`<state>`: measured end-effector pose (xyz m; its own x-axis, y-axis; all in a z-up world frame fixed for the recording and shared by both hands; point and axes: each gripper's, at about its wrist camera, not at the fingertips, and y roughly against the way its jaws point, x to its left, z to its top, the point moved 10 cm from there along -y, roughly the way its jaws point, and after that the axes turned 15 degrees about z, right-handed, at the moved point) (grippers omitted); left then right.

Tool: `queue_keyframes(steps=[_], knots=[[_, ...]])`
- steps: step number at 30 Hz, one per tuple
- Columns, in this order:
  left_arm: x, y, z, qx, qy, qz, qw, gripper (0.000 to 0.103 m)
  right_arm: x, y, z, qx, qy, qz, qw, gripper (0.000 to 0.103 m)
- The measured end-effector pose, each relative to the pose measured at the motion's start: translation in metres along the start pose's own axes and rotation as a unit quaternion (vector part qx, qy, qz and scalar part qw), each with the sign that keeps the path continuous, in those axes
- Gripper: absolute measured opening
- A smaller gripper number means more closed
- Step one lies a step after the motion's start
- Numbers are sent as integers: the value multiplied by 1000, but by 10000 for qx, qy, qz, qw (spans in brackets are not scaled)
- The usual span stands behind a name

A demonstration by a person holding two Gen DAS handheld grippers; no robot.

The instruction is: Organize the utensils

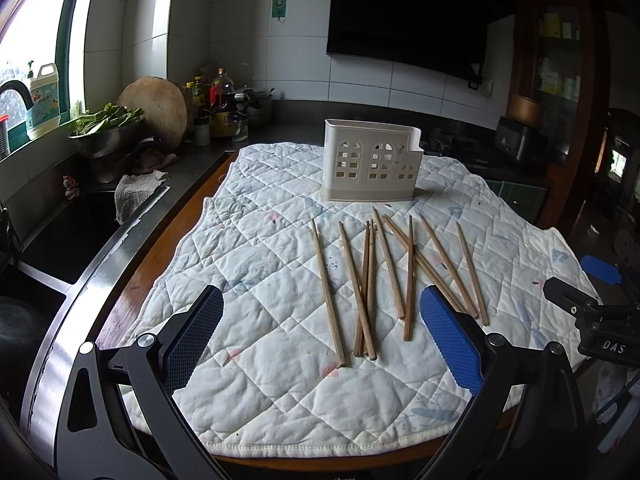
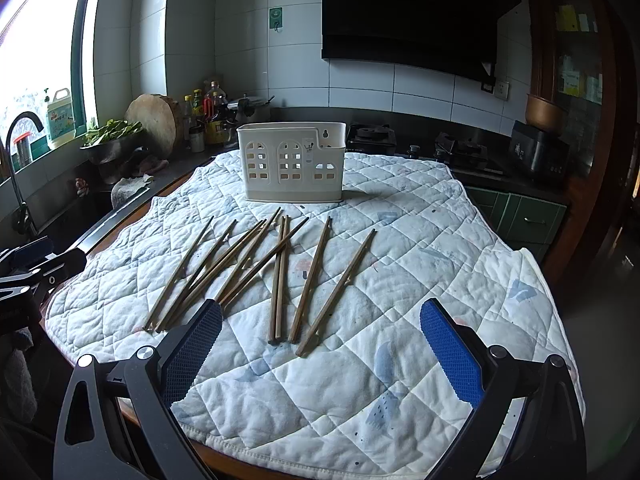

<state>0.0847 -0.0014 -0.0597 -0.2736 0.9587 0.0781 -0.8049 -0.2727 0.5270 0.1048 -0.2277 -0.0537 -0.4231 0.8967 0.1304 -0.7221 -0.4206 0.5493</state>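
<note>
Loose brown wooden chopsticks (image 1: 370, 280) lie fanned on the white quilted cloth (image 1: 280, 380) just in front of the empty cream perforated plastic utensil holder (image 1: 370, 162), within reach of the left gripper (image 1: 320, 340) and right gripper (image 2: 320, 344), both spread wide and empty, seemingly poised for a first pick.

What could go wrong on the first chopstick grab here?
1. The chopsticks overlap and cross, so closing on one may drag or pinch its neighbours.
2. They lie flat on the soft quilted cloth; the left gripper could snag fabric.
3. The holder looks light and could tip on insertion.
</note>
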Motion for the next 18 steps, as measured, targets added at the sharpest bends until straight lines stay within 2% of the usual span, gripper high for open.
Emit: queue_keyframes(steps=[18], knots=[[-4,-4,-7,72,16,-12,10000,97,-4,-3,-2,8,-53,20,10000,96]])
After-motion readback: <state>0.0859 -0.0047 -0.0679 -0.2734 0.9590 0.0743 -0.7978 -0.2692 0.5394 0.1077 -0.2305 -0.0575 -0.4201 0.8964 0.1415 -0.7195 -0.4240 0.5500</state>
